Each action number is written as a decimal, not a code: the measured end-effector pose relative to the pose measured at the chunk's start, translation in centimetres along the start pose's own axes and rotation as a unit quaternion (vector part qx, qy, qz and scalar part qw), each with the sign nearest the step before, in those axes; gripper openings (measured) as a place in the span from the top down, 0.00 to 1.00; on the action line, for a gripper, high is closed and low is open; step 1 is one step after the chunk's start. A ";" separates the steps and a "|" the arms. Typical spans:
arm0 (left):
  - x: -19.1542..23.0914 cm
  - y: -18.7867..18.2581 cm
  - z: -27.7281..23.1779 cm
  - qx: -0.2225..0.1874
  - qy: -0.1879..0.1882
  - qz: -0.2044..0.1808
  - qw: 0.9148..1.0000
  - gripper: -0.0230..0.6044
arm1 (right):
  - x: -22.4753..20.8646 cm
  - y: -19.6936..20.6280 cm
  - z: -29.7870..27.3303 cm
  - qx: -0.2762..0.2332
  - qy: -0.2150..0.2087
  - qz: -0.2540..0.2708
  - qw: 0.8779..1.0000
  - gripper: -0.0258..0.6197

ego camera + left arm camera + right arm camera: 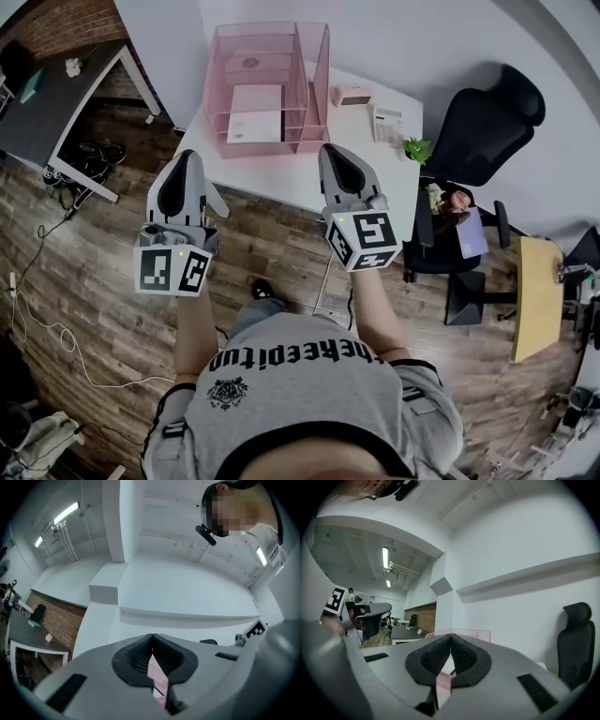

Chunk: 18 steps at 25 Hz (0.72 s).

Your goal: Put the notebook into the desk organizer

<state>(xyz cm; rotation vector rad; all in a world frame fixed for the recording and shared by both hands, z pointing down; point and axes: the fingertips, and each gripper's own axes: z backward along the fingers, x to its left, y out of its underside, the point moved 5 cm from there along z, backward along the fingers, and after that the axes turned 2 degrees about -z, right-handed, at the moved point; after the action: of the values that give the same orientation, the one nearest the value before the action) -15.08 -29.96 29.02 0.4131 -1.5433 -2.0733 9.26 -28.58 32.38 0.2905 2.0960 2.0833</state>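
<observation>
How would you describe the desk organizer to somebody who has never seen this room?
Look at the white desk against the wall. On its far left part stands the desk organizer, a tall rack of pink wire mesh with trays and upright slots. It is the largest thing there and the only mesh one; the small box and the plant to its right are low.

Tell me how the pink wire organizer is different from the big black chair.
The pink wire-mesh desk organizer sits on the white table; the black office chair stands beside the table. The organizer is see-through mesh; the chair is solid and dark. Both stand upright.
</observation>
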 end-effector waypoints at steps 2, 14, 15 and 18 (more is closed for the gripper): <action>-0.8 -0.2 0.1 -0.001 0.003 -0.002 1.000 0.96 | -0.2 -0.4 1.0 -0.005 0.004 0.005 1.000 0.96; -4.9 -1.1 1.5 -0.002 0.015 -0.011 1.000 0.96 | -1.8 -1.9 6.8 -0.043 0.039 -0.009 0.998 0.96; -5.2 -1.3 1.6 -0.002 0.016 -0.012 1.000 0.96 | -1.9 -2.1 7.2 -0.045 0.040 -0.010 0.998 0.96; -6.2 -1.6 1.9 -0.003 0.020 -0.015 1.000 0.96 | -2.1 -2.3 8.4 -0.051 0.044 -0.011 0.998 0.96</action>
<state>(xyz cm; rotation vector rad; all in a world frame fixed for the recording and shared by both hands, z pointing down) -11.40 -24.59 27.71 0.4750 -1.5162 -2.0796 13.38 -20.97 29.94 0.1654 2.0205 2.2199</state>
